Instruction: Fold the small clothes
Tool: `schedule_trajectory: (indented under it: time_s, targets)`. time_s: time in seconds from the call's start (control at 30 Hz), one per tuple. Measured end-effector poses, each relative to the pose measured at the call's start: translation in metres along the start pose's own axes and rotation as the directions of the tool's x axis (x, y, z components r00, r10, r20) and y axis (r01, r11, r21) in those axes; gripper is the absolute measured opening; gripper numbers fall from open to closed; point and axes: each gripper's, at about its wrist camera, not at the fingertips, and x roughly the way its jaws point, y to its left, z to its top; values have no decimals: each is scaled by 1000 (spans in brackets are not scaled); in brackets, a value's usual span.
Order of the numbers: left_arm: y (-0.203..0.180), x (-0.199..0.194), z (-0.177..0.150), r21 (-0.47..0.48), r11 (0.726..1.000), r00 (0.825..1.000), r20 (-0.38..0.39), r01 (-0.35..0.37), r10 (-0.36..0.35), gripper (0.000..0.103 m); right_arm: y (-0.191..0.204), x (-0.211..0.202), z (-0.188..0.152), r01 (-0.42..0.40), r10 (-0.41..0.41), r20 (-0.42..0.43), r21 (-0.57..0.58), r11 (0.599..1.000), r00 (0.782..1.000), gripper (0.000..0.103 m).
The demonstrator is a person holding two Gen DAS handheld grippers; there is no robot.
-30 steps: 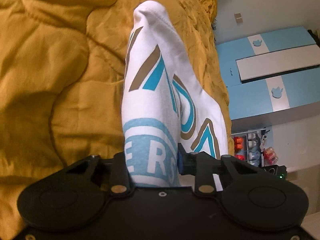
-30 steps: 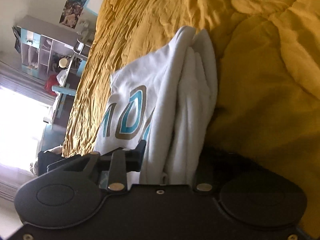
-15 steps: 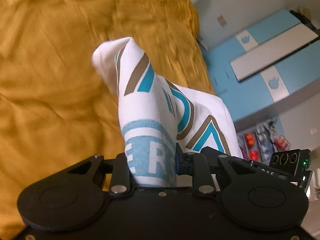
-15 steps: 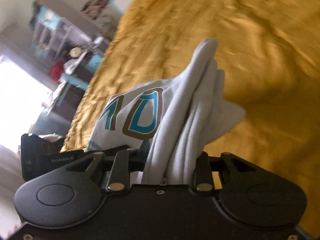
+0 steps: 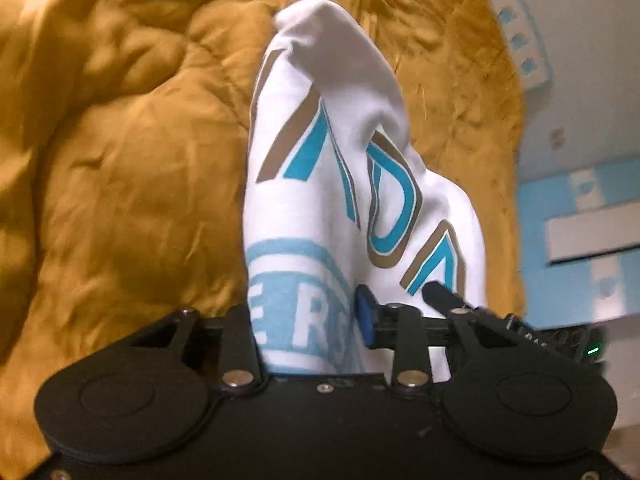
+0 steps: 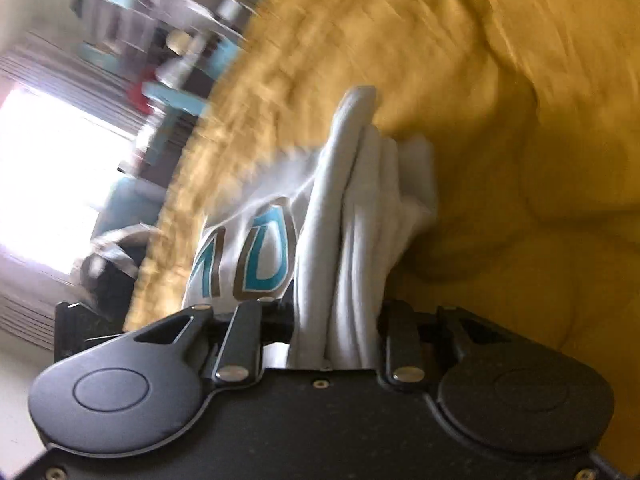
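Note:
A small white shirt (image 5: 332, 184) with teal and brown lettering hangs bunched between both grippers above a mustard-yellow quilt (image 5: 120, 160). My left gripper (image 5: 308, 320) is shut on the printed edge of the shirt. In the right wrist view the shirt (image 6: 352, 240) shows as several folded white layers, and my right gripper (image 6: 336, 324) is shut on them. The other gripper's black tip (image 5: 444, 292) shows just right of the shirt. The fingertips are hidden by cloth.
The quilt (image 6: 500, 140) fills most of both views. Blue and white cupboards (image 5: 588, 220) stand beyond the bed on the right. A bright window (image 6: 48, 168) and blurred shelves (image 6: 168, 52) lie off the bed's far side.
Both grippers swung with the shirt still clamped; the cloth rose and tilted, then came back over the quilt. The right wrist view is blurred from motion.

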Motion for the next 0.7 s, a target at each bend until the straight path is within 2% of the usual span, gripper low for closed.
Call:
schedule_trajectory:
  time_s: [0.07,0.1,0.13,0.2,0.27,0.33,0.47,0.5,0.57,0.6,0.63,0.7]
  targets:
    - [7,-8,-1,-27,998,999,-7,48,-48,41,-12,-7,-2,-24,23,27,27,999,999,39]
    - [9,-15,-3,-25,998,998,-17,56,-56,41,-17,-14,-1,-38,37,28,39,999,999,53]
    - [11,-22,-7,-21,998,998,-18,56,-56,43,-23,-24,-1,-54,54,16,47,997,998,61]
    - [13,-42,-23,-1,999,999,-5,52,-52,47,-39,-43,-4,-113,117,-72,58,992,991,63]
    - [16,-55,-44,6,998,998,-34,55,-55,51,-48,-57,-16,-147,153,-149,53,988,977,63]
    - [22,-69,-64,20,999,998,-37,46,-45,51,-54,-71,-30,-144,147,-157,30,989,977,63]
    - [10,-65,-94,68,997,999,-43,34,-31,53,-51,-74,-52,-173,174,-163,20,985,971,66]
    - [7,-62,-96,77,997,999,-44,23,-20,50,-44,-69,-56,-176,177,-160,16,984,971,68]
    - [1,-57,-93,73,997,998,-56,8,-4,41,-29,-61,-61,-121,118,-147,-13,993,982,64]
    - [-1,-55,-91,69,997,998,-64,17,-13,34,-23,-60,-61,-79,73,-145,-35,996,987,48]
    - [-4,-58,-87,67,997,997,-70,36,-32,16,-16,-59,-59,-40,31,-149,-55,998,988,32]
    - [-8,-72,-83,63,996,996,-68,60,-56,13,-7,-65,-53,-22,16,-165,-33,999,986,24]
